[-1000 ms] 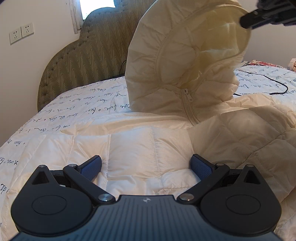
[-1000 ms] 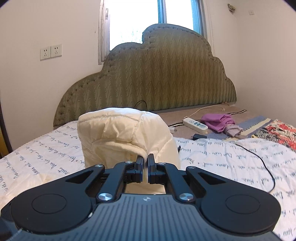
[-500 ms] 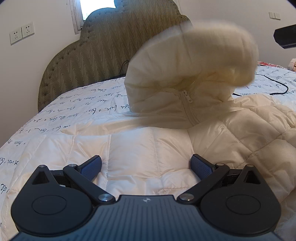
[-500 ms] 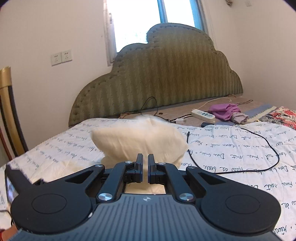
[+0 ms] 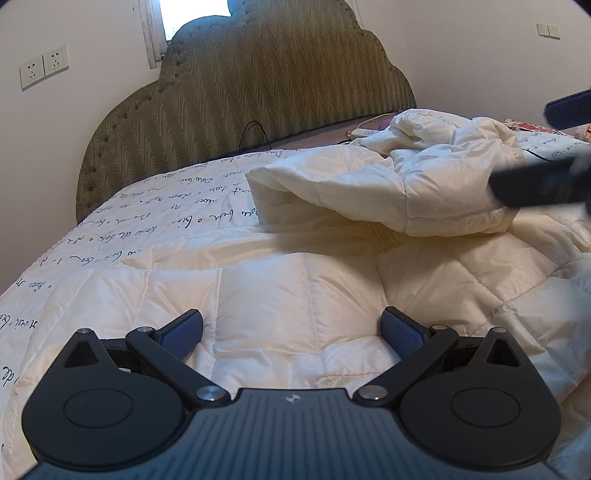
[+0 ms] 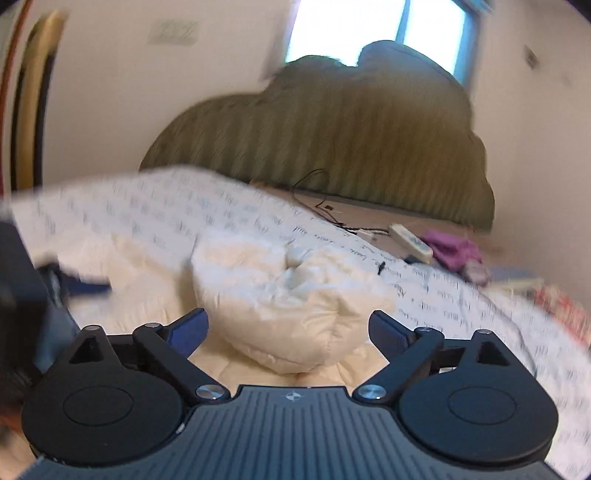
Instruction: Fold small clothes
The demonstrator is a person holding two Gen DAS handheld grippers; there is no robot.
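both sets of fingers released, nothing grasped. left gripper [image 5: 291,328] hovers low over the near quilted body of the cream puffer jacket [image 5: 295,295] spread on the bed [image 5: 155,218]. right gripper [image 6: 288,326] is just short of the hood [image 6: 280,306], which lies bunched on the jacket's far part. risks: puffy hood springs open unpinned; slick shell slides on the bedsheet; right view blurred, so a grab may miss.

A home bedroom: a bed [image 5: 122,236] spread with a script-printed sheet, and behind it a scalloped, olive upholstered headboard [image 5: 258,96]. Above the headboard, a bright window [image 6: 343,29]. Wall sockets [image 5: 44,66] sit left of the headboard; a power strip [image 6: 410,240] and purple cloth [image 6: 454,251] lie at its foot.
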